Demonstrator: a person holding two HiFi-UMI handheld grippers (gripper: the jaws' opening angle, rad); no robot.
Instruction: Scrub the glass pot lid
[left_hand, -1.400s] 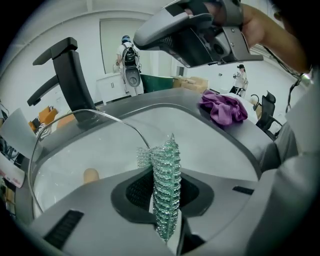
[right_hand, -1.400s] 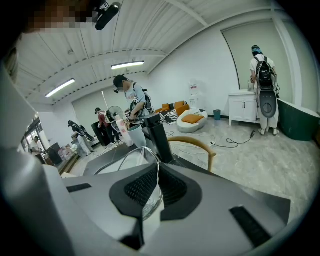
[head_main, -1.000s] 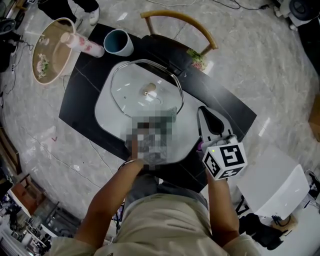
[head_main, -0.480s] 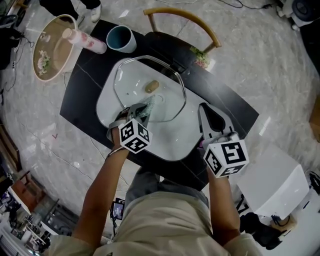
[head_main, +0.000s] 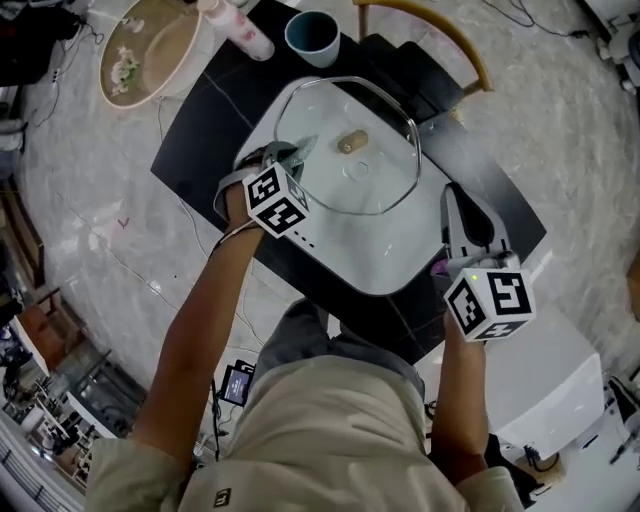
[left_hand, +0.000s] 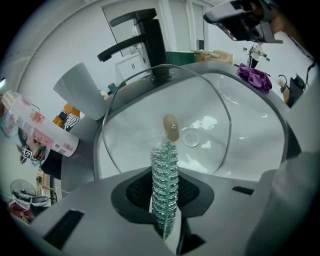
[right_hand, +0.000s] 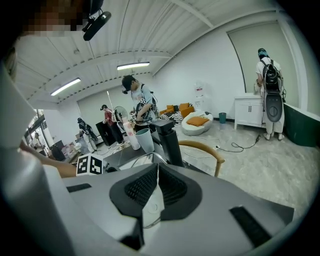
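The glass pot lid (head_main: 350, 165) lies in the white sink basin (head_main: 400, 255), its tan knob (head_main: 351, 141) facing up. My left gripper (head_main: 298, 153) is shut on a green-silver wire scrubber (head_main: 303, 150) at the lid's left rim. In the left gripper view the scrubber (left_hand: 165, 185) stands upright between the jaws, pointing at the knob (left_hand: 171, 127) and the lid (left_hand: 135, 135). My right gripper (head_main: 455, 195) hovers over the sink's right edge, shut and holding nothing; in its own view the right gripper (right_hand: 158, 170) has its pads together.
A black faucet (left_hand: 150, 40) stands behind the sink. A teal cup (head_main: 310, 35), a pink-printed bottle (head_main: 240, 30) and a round bowl (head_main: 150, 50) sit at the far left. A wooden chair (head_main: 430, 25) stands behind. A purple cloth (left_hand: 255, 77) lies at the sink's right. People (right_hand: 137, 107) stand in the room.
The left gripper has carried the scrubber from the lid's near-left part up to its left rim. The right gripper has stayed by the sink's right edge.
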